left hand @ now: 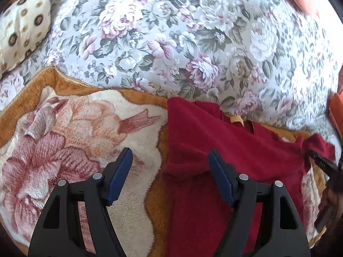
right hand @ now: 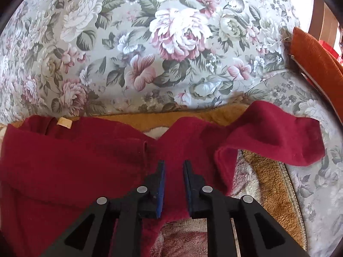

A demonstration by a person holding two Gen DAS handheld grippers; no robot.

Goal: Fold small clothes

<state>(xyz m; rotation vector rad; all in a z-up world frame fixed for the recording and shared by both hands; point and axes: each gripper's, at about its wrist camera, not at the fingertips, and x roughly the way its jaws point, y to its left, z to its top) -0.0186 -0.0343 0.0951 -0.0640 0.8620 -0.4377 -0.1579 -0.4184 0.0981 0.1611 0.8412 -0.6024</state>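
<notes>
Your right gripper hovers narrowly parted, gripping nothing, above the red garment spread on the blanket, while your left gripper, released wide, straddles its edge, apparently for folding.

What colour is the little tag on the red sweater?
The tag is pale tan, sewn at the neck of the sweater. The right wrist view shows it best.

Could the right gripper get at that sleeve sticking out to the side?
Probably yes. The right gripper hovers over the red sweater, and the sleeve lies uncovered on the blanket nearby, with nothing between.
</notes>
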